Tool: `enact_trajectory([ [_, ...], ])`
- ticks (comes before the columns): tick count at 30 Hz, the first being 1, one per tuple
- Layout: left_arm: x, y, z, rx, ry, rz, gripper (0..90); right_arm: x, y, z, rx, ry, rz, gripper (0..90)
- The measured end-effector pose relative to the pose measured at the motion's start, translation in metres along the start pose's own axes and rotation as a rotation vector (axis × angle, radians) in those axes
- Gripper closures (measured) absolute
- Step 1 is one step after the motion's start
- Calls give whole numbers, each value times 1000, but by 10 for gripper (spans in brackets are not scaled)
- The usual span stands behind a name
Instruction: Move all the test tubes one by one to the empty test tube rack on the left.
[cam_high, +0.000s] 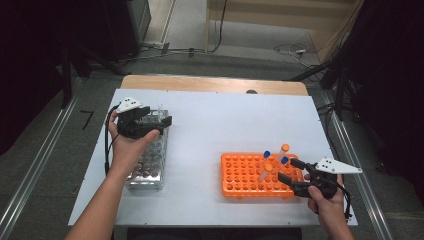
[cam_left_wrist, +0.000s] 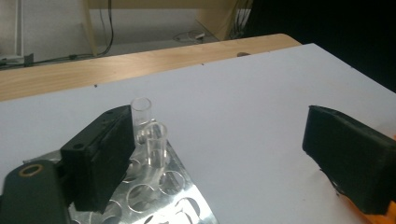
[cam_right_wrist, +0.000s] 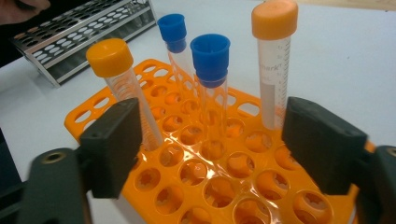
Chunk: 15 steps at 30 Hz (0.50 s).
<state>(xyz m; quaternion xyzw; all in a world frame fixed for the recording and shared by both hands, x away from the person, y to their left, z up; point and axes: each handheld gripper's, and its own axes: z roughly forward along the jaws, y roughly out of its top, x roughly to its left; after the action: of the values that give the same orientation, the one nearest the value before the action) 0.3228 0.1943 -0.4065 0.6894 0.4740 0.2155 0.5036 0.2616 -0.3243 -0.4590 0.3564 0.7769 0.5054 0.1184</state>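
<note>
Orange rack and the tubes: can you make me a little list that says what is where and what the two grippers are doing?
orange rack: on the white table, right side
capped tubes in it: two blue caps, two orange caps
metal rack: left side, two open clear tubes at its far end
left gripper: open, over the metal rack
right gripper: open, at the orange rack's near right corner, holding nothing

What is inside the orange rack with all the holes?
The orange rack holds four capped tubes: two with blue caps and two with orange caps. The other holes look empty. The tubes' bottoms are hidden down in the holes.
</note>
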Motion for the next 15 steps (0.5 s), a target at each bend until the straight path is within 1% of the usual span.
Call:
enact_trajectory([
  [4, -13, -2, -10, -19, -31, 7, 15, 1, -1, 4, 14, 2, 3, 312],
  [6, -22, -4, -15, -17, -52, 18, 0, 2, -1, 7, 21, -2, 11, 342],
  [8, -30, -6, -19, -23, -77, 27, 0, 2, -1, 9, 28, -7, 18, 384],
  [10, -37, -8, -21, -24, -88, 41, 0, 2, 0, 12, 34, -14, 22, 411],
  [15, -57, -15, -31, -29, -128, 55, 0, 3, -1, 17, 52, -31, 23, 491],
])
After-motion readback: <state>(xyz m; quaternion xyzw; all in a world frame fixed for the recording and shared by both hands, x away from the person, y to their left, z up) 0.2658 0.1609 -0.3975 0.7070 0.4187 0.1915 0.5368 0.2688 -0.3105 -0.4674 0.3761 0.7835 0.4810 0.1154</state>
